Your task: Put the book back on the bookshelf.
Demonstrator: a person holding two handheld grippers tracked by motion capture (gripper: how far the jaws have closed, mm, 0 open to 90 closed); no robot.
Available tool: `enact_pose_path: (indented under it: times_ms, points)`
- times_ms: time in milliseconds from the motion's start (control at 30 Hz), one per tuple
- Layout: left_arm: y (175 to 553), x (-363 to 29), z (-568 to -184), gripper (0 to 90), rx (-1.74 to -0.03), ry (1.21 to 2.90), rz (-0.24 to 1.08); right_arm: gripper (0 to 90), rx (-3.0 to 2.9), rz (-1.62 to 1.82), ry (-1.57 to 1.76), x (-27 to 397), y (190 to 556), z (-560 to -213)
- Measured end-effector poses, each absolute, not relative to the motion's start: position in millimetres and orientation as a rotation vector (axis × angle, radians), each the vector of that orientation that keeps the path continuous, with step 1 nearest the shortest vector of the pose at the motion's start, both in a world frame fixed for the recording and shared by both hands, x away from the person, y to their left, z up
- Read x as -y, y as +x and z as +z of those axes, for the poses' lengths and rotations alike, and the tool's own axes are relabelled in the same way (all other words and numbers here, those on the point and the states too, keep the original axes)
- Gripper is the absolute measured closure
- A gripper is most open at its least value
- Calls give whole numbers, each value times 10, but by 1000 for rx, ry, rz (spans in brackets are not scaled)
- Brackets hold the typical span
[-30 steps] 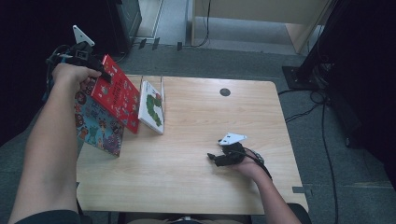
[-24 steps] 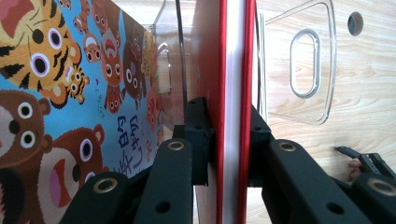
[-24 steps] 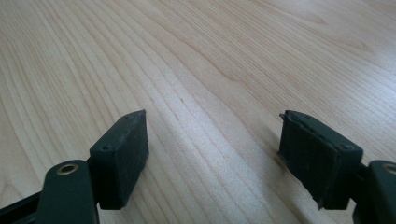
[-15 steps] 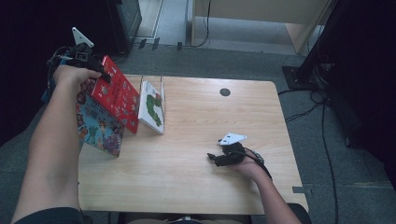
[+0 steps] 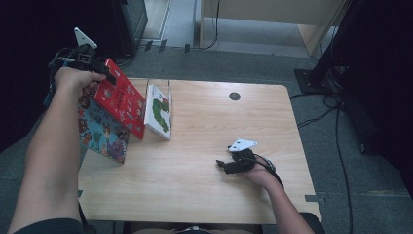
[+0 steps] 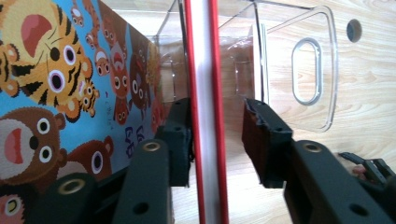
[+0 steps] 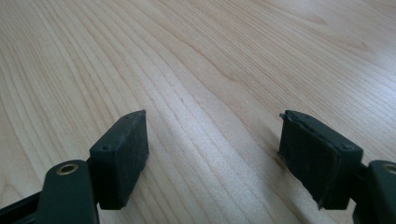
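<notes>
- I am watching the red book (image 5: 119, 105) most closely: it is leaning tilted against the clear stand (image 5: 168, 97), and with the left claw (image 6: 217, 137) letting go, I judge it could tip back toward the animal book (image 5: 102, 129) or slide down along the surface (image 5: 204, 185).
- The cause would be the loosening grip. The claw's jaws have just been opening, and the book's top edge is sitting between them with nothing else steadying it on that side.
- A second risk, as I read it: pulling the left claw away at an angle could catch the cover on one pad and drag the book out of the row.
- The clear stand looks light, so a falling book might shove it, along with the caterpillar book (image 5: 158, 112) beyond the red one.
- In the left claw's own view, the jaws are standing partly open. The left pad (image 6: 180, 140) is lying close against the red cover, whether touching I cannot tell, while the right pad (image 6: 261, 140) is standing clear with a gap. I am not counting that as a hold.
- The animal book is standing just left of that claw, its cover close beside the jaw.
- The right claw (image 7: 215, 154) is resting well apart from the books, hovering low over bare wood, jaws wide and holding nothing.
</notes>
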State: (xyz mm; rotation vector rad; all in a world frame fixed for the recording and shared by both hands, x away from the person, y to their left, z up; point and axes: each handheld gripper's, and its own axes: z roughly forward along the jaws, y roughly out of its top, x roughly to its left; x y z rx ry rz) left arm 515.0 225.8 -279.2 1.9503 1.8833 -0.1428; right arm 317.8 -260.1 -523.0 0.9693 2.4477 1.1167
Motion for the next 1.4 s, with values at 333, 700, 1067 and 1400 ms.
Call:
enact_pose_path:
  times_ms: [333,700,1067,1400]
  points:
    - [5115,-2297,-2656,550,-1858,1952,-125,238,-2448,1116,969,2601,3178,-5230]
    - [4989,-2361,-2421,508,-1817,1906,-80,238,-2448,1116,969,2601,3177,-5230]
    - [4751,-2356,-2176,487,-1722,1878,-69,238,-2449,1114,966,2604,3174,-5229]
    - [4496,-2211,-2121,464,-1625,1913,-67,225,-2454,1115,962,2602,3175,-5231]
